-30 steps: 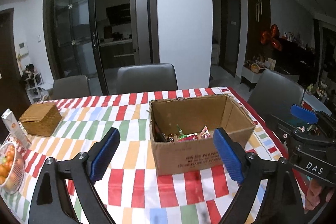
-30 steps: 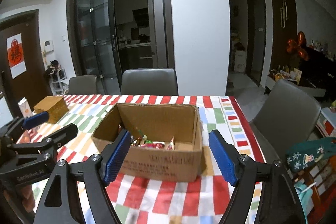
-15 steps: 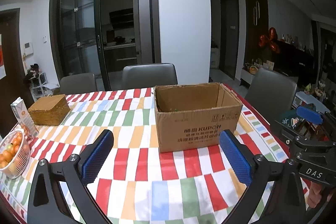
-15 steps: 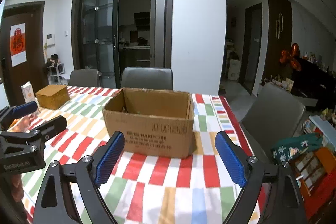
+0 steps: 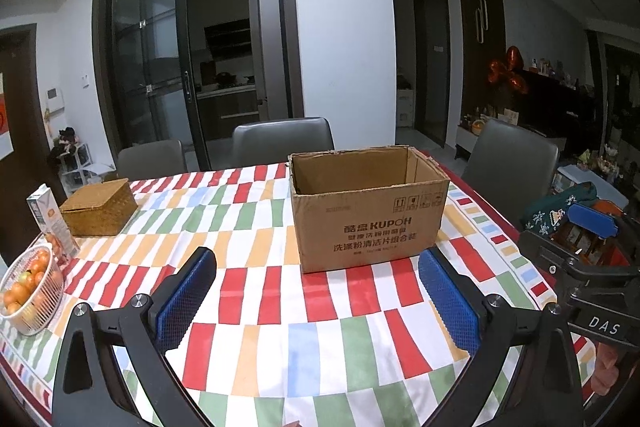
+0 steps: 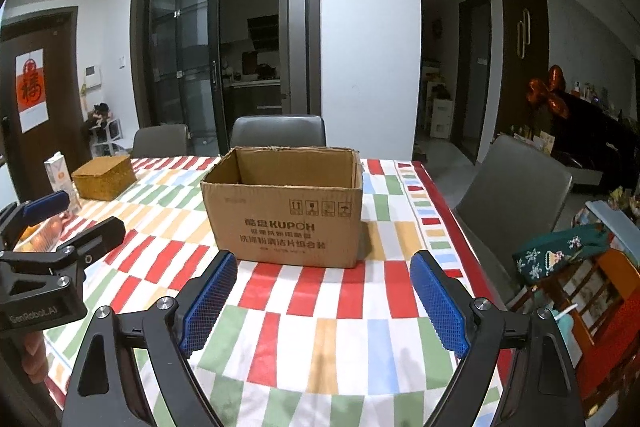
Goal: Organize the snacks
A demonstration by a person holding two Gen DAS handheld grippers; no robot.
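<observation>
Cardboard box [image 5: 366,223] ahead of both spread, empty grippers, untouched

Wicker box [image 5: 99,206], fruit basket [image 5: 28,291], carton [image 5: 50,219]

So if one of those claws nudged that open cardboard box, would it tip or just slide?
The cardboard box would probably slide: it sits low, wide and flat on the smooth striped tablecloth. With no flaps closing the top, its walls may flex. It looks fairly light.

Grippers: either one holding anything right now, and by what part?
Nothing is held. The left gripper and right gripper both stand open over the striped tablecloth, short of the cardboard box, with nothing between their pads.
</observation>
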